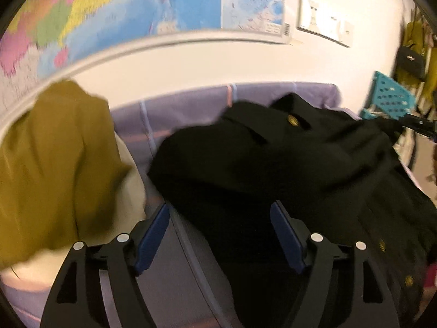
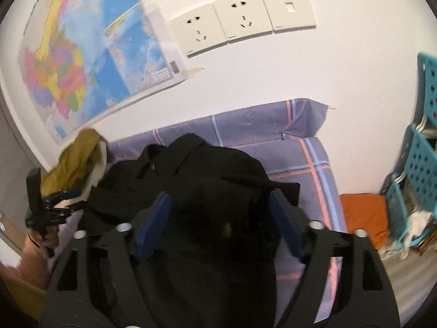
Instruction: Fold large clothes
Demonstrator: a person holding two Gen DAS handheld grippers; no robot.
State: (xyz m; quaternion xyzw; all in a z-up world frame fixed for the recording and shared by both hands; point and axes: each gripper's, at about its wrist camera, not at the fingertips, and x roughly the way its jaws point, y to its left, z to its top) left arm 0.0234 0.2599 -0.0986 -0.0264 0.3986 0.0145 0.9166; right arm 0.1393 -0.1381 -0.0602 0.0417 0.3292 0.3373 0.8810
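A: How much of the black coat (image 1: 273,169) shows?

B: Not all; its near part runs off the bottom edge in both views, and motion blurs its folds.

A: And the mustard garment (image 1: 54,164)?

B: Cut off at the left edge, smeared too.

A: The wall map (image 2: 82,63)?

B: Its lettering is too small and blurred to read.

A: The teal basket (image 2: 423,164)?

B: Cropped at the right; its contents are unclear.

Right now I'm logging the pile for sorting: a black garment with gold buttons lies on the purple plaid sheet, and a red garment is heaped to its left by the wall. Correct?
Not quite. The heaped garment to the left is mustard yellow, not red, as the left wrist view shows. The black garment with gold buttons does lie on the purple plaid sheet.
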